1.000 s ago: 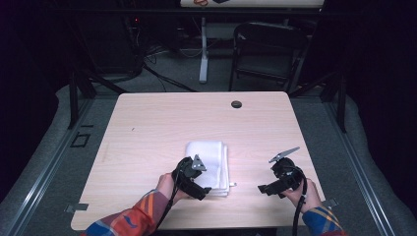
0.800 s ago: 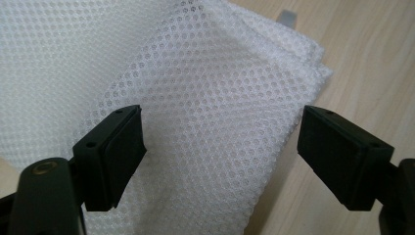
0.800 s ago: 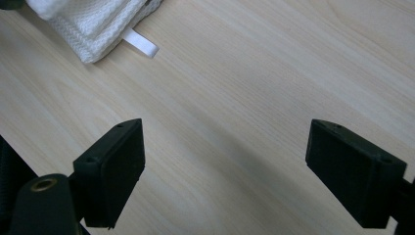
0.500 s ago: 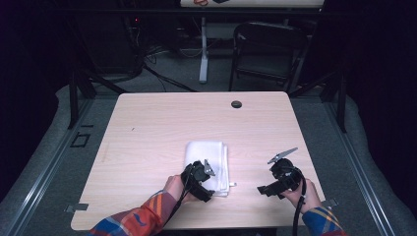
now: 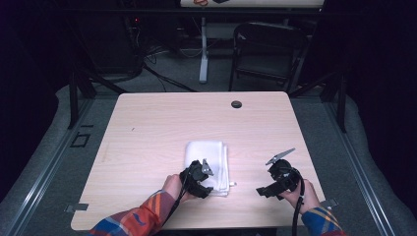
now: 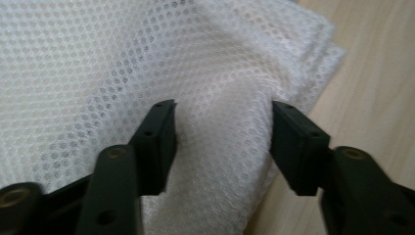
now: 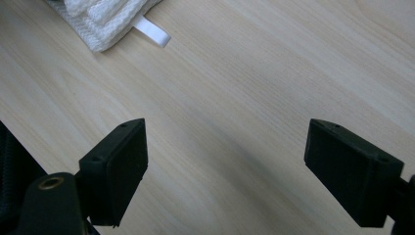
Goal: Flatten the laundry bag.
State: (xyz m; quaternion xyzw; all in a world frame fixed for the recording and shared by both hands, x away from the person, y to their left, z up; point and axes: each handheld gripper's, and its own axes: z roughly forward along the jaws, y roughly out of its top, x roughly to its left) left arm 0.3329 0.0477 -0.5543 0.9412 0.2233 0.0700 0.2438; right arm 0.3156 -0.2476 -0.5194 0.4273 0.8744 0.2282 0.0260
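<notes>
Left gripper [image 6: 222, 142] jaws just closing around a raised fold of the soft, limp cloth [image 6: 122, 58] near the bench's front edge, not yet pinching; right gripper [image 7: 227, 171] jaws released.

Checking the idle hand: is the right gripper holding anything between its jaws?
No, in the right gripper view the right gripper stands wide open over bare table, nothing between its jaws.

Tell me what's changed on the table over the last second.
The left gripper has edged onto the folded white cloth and its jaws have just been closing around a raised fold, not clearly pinched yet. The right gripper stayed open over the bare table; the cloth hasn't shifted.
</notes>
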